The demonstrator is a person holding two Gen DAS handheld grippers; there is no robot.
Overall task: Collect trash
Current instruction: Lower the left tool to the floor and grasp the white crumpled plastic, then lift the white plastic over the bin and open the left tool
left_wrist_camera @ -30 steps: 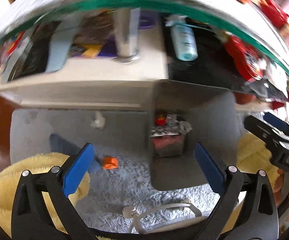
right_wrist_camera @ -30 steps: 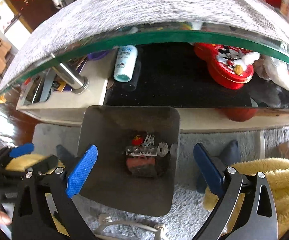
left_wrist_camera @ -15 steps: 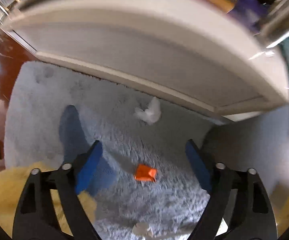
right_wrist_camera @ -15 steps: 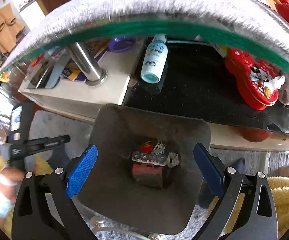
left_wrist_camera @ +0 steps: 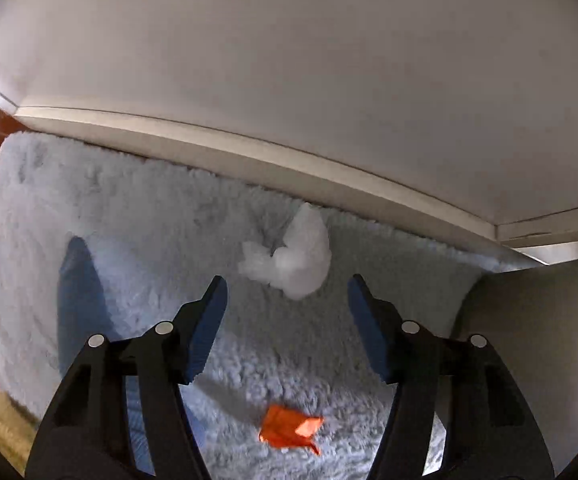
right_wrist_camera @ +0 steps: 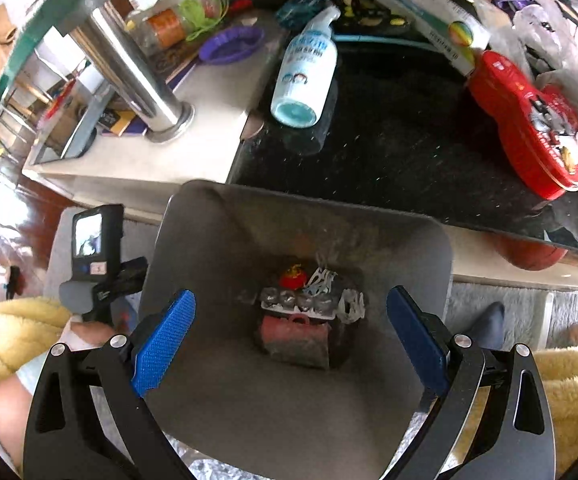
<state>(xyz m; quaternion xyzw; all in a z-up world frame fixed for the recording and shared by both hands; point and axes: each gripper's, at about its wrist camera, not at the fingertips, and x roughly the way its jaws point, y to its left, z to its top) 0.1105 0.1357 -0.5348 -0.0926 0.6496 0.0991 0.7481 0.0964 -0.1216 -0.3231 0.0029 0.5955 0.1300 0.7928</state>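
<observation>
Left wrist view: left gripper (left_wrist_camera: 287, 294) has dropped over the white tissue wad (left_wrist_camera: 293, 258) on the rug (left_wrist_camera: 89, 200), fingers closing but not yet touching it, pickup imminent.

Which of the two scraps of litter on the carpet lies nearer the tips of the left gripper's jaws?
The white crumpled tissue, lying by the cabinet base just beyond the closing jaws of the left gripper. The orange wrapper lies farther back, between the gripper's arms.
</observation>
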